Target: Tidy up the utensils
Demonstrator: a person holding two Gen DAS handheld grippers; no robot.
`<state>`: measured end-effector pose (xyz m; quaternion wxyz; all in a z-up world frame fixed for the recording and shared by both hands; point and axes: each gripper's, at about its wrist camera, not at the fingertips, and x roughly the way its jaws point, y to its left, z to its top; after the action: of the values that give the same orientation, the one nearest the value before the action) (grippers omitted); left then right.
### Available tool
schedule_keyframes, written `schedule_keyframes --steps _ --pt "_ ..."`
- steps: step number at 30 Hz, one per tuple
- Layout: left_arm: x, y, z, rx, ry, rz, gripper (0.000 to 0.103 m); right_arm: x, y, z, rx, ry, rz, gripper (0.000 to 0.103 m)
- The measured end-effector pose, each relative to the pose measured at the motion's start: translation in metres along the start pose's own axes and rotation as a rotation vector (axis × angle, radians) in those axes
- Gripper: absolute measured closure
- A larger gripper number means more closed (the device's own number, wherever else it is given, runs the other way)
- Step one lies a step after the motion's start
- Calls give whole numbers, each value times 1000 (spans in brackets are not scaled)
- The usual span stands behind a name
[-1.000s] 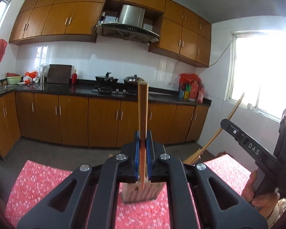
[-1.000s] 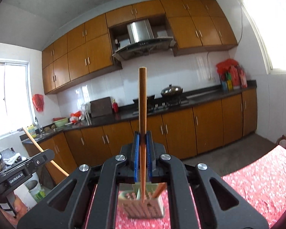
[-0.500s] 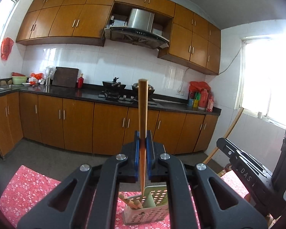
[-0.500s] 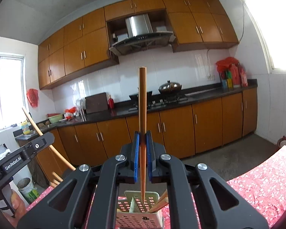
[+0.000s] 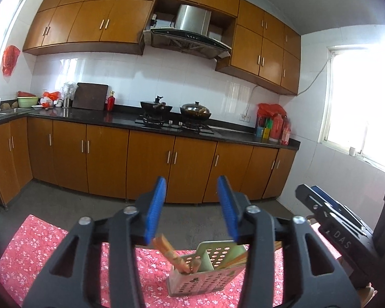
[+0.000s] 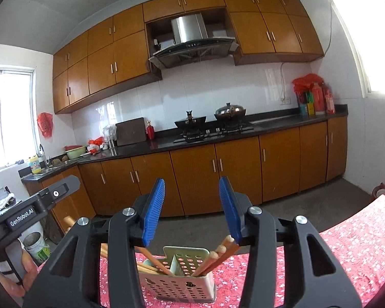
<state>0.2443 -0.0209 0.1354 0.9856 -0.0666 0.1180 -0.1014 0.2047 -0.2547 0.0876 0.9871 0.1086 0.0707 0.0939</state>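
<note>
Now my left gripper (image 5: 191,206) has its fingers spread wide, holding nothing, above the perforated caddy (image 5: 205,279) on the pink-clothed bench (image 5: 33,251). Chopsticks (image 6: 215,255) lean in both caddy compartments. Rightward, my right gripper (image 6: 192,209) is equally wide and empty.

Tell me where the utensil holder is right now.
The perforated utensil holder stands on the red floral tablecloth, low centre in both wrist views, just below the open right gripper, chopsticks inside.
</note>
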Motion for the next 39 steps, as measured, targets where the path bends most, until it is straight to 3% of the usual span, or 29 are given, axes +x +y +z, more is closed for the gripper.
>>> schedule_keyframes --steps 4,6,8,10,19,30,39 --pt "-32 5 1 10 -29 21 28 -27 -1 7 -21 -32 -20 36" --pt "-53 9 -3 20 -44 36 9 -43 -2 6 -30 -38 -29 27" --pt "-71 11 -10 26 -46 41 4 -59 -3 2 -35 -38 -34 11" --pt "-90 11 -21 49 -37 57 4 -76 -2 -7 -45 -36 -43 3" --pt "-153 2 -88 169 10 166 4 -113 19 -49 -136 16 -131 2" --pt "-188 5 -152 142 53 196 4 -143 36 -120 -213 104 -177 2" --pt "-197 0 -177 183 81 215 4 -154 34 -143 -188 152 -185 2"
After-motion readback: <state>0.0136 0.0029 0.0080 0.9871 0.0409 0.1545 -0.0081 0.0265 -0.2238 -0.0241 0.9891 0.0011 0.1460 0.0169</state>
